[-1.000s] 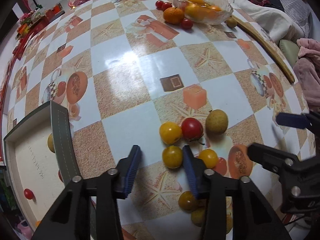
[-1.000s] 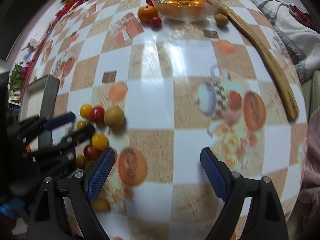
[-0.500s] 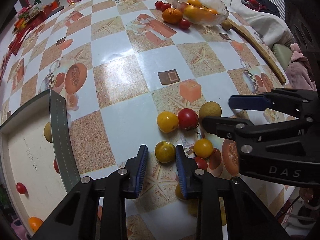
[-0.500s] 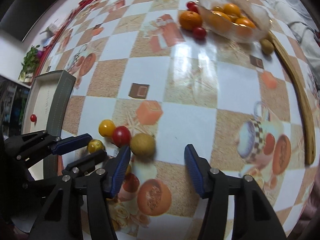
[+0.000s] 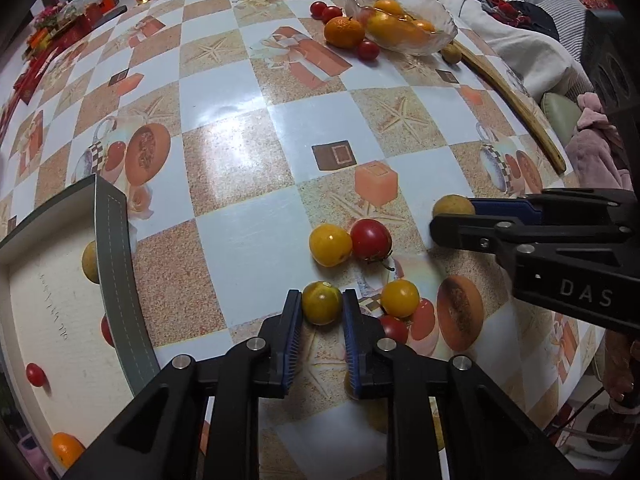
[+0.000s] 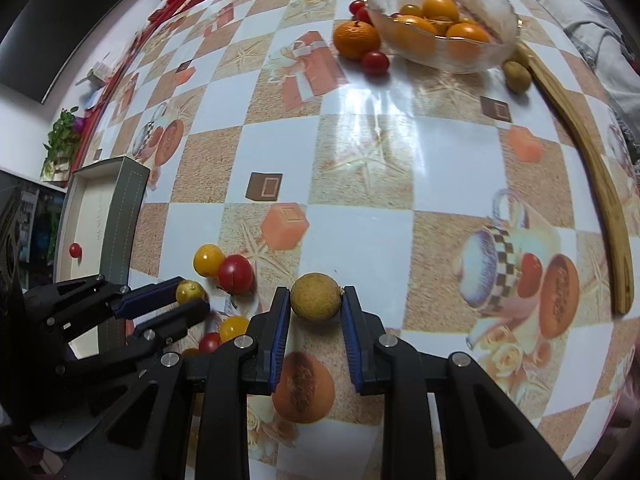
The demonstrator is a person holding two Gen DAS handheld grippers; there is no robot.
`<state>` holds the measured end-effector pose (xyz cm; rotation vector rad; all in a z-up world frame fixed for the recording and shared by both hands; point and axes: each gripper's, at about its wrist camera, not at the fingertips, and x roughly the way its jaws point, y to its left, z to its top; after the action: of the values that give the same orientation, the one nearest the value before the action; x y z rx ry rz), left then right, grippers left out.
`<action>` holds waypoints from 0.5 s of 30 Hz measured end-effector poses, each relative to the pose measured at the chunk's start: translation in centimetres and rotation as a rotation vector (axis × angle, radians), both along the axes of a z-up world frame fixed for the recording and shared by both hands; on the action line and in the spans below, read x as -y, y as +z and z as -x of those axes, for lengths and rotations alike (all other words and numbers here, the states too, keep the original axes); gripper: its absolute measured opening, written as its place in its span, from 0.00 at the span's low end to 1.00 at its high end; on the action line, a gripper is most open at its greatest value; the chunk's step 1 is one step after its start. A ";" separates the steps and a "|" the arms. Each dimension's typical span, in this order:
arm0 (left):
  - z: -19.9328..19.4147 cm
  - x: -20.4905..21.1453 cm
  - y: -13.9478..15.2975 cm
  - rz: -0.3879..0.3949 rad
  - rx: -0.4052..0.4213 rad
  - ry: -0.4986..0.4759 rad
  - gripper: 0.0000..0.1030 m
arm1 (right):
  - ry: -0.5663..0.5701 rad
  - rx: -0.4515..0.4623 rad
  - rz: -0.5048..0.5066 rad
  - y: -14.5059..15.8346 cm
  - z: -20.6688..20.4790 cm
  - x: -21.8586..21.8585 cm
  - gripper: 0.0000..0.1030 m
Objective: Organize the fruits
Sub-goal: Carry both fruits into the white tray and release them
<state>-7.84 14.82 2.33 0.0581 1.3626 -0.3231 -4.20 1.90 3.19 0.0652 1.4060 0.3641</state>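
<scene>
My left gripper (image 5: 319, 308) is shut on a small yellow-green fruit (image 5: 322, 303) on the table; the fruit also shows in the right wrist view (image 6: 189, 291). My right gripper (image 6: 315, 300) is shut on a round tan fruit (image 6: 315, 297), seen in the left wrist view too (image 5: 452, 206). A yellow tomato (image 5: 330, 245), a red tomato (image 5: 371, 239) and another yellow tomato (image 5: 399, 298) lie loose between them. A glass bowl (image 6: 500, 8) of oranges stands at the far side.
A shallow open box (image 5: 112, 248) at the left holds a few small fruits. A mandarin (image 6: 356, 39) and red tomatoes (image 6: 375, 62) lie by the bowl. A long wooden stick (image 6: 600, 184) lies along the right edge. Clutter lines the far left edge.
Both grippers have closed: the left around the yellow-green fruit, the right around the tan fruit. The right gripper moved left toward the fruit cluster.
</scene>
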 end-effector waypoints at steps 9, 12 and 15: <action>0.6 -1.7 2.1 0.032 0.015 0.043 0.21 | -0.014 0.001 -0.009 1.4 0.9 0.6 0.27; 1.1 -2.7 3.4 0.038 0.037 0.053 0.21 | -0.012 0.002 -0.012 2.1 1.2 0.5 0.27; 1.8 -4.2 4.3 0.041 0.053 0.078 0.21 | -0.006 0.006 -0.016 2.8 1.4 0.0 0.27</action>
<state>-9.59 19.00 6.64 -0.0203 1.3012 -0.2826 -5.59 1.94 6.04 0.0813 1.3970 0.3698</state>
